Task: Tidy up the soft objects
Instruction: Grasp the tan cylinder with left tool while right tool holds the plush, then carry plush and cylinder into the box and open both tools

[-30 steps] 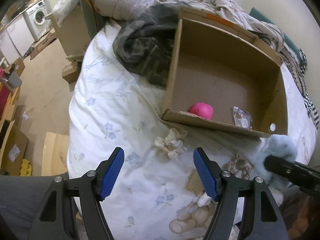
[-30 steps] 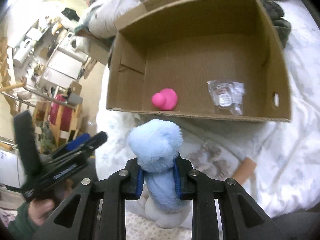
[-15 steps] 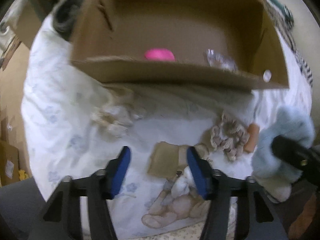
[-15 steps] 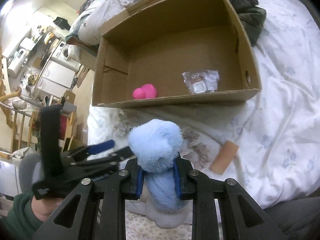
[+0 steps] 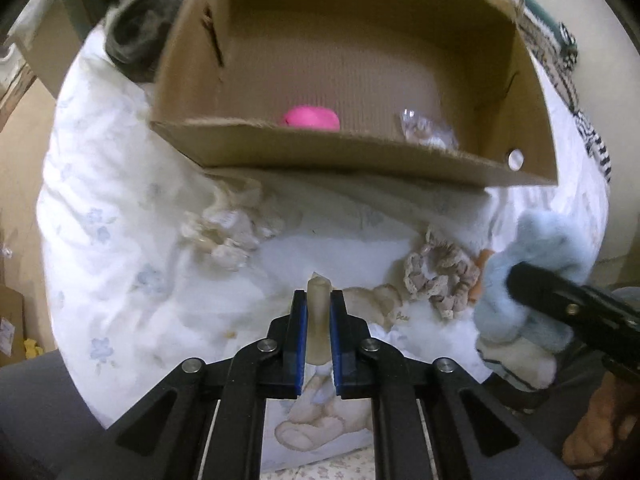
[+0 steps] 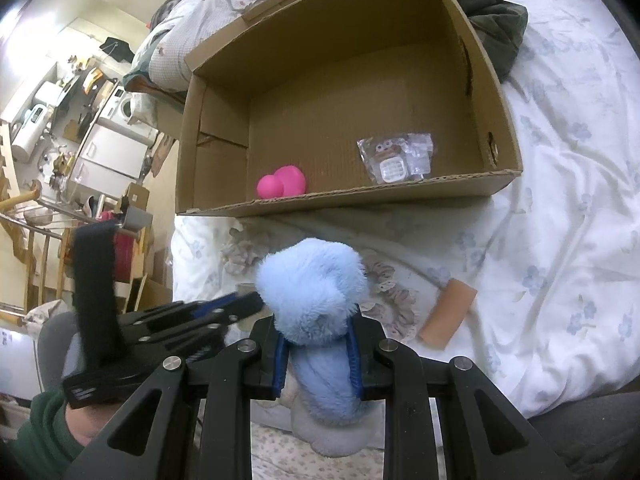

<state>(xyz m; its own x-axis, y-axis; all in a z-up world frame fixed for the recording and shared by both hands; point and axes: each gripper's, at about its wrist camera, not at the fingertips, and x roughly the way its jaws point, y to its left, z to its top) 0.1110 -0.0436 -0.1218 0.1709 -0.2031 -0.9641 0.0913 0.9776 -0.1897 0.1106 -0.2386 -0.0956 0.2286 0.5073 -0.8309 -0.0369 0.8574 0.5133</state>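
Left gripper [image 5: 319, 314] clamped on pale item [image 5: 318, 316] of unclear kind, right gripper [image 6: 318, 346] gripping blue plush [image 6: 312, 292], its lower half hidden, box [image 6: 360, 196] contents partly blurred.

We see a bed [image 6: 568, 184] with a white flowery sheet. Past it is a tan floor [image 5: 16, 128]. Far off stand white cupboards [image 6: 104, 156] and a washing machine [image 6: 126, 106]. Wooden rails [image 6: 24, 216] stand at the side. The wall [image 6: 132, 8] is pale and bright.
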